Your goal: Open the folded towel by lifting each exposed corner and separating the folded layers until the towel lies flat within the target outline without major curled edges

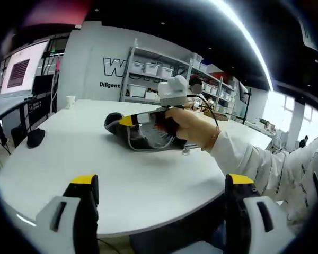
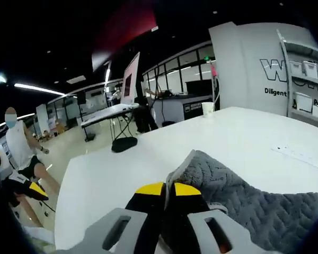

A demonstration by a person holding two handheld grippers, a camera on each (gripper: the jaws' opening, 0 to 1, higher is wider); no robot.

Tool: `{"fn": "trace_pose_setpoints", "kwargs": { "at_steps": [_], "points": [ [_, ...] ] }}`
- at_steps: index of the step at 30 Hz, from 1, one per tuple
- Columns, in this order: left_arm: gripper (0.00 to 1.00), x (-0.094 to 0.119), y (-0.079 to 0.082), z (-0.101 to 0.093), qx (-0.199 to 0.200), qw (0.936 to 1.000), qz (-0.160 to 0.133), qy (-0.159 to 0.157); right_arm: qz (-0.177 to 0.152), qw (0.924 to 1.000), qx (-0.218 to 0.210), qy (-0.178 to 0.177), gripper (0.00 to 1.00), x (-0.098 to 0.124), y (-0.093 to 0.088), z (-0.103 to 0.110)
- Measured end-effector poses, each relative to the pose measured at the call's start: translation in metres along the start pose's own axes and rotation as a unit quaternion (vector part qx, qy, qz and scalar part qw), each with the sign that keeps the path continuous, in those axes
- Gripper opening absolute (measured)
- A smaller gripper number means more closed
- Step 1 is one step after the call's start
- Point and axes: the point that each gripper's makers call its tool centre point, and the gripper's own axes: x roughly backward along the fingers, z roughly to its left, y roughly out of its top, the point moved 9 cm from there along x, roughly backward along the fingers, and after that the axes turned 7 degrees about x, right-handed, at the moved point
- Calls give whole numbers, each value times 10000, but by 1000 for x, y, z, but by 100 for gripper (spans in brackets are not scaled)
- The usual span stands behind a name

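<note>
The grey quilted towel lies folded on the round white table. My right gripper is shut on the towel's near corner, and the cloth edge stands up between its yellow-tipped jaws. In the left gripper view the towel looks dark and bunched at the table's middle. There a hand in a white sleeve holds the right gripper against its left end. My left gripper hangs open over the table's near edge, jaws wide apart with nothing between them.
A paper cup stands at the table's far edge. Shelves with white bins line the wall behind. A screen stands at the left. A person stands on the floor far left, near another desk.
</note>
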Motion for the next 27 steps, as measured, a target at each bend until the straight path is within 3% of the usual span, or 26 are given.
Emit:
{"fn": "trace_pose_setpoints", "kwargs": {
  "at_steps": [4, 10, 17, 23, 27],
  "points": [
    [97, -2, -1, 0, 24, 10000, 19, -5, 100, 9998, 147, -6, 2, 2, -4, 4],
    [97, -4, -1, 0, 24, 10000, 55, -15, 154, 9997, 203, 44, 20, 8, -4, 7],
    [96, -8, -3, 0, 22, 10000, 90, -4, 230, 9991, 364, -52, 54, 26, 1, 10],
    [96, -12, -2, 6, 70, 9999, 104, 28, 318, 9957, 846, -187, 76, 67, 5, 14],
    [96, -13, 2, 11, 103, 9999, 46, 93, 419, 9885, 1393, -419, 86, 108, 4, 11]
  ]
}}
